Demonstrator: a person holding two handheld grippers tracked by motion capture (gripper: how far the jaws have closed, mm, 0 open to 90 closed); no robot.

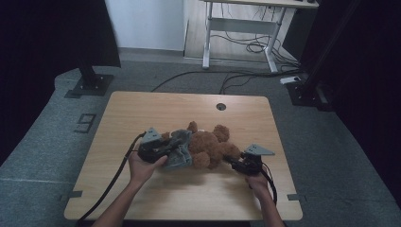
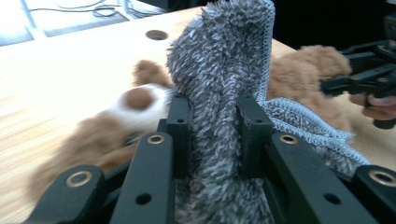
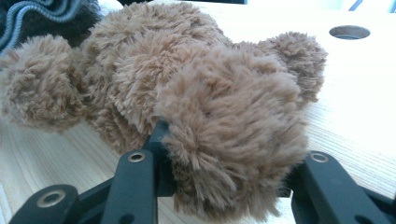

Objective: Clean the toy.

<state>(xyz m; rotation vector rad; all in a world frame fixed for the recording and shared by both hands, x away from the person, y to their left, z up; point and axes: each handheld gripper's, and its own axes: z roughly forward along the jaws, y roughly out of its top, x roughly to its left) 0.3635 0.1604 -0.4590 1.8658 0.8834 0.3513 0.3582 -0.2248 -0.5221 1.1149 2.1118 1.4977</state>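
Between the two grippers, near the front middle of the pale wooden desk (image 1: pixel 142 113), lies a brown plush teddy bear (image 1: pixel 210 146). Left gripper (image 2: pixel 215 121): jaws pinched on a fold of grey fluffy cloth with a stitched light edge (image 2: pixel 219 65), the pads pressing into the pile from both sides; the cloth stands up past the jaws and trails off to one side over the bear. Beyond this gripper, the bear's white muzzle with its brown nose (image 2: pixel 138 99), blurred. Right gripper (image 3: pixel 224 154): jaws clamped on a fuzzy limb of the bear, fur bulging over both pads; rest of the bear stretches away ahead of it on the desk. Round cable hole (image 3: pixel 349 31) in the desk further off. From above, the cloth drapes the bear's end nearest the left gripper; a hand (image 1: pixel 142 168) holds that gripper from below.
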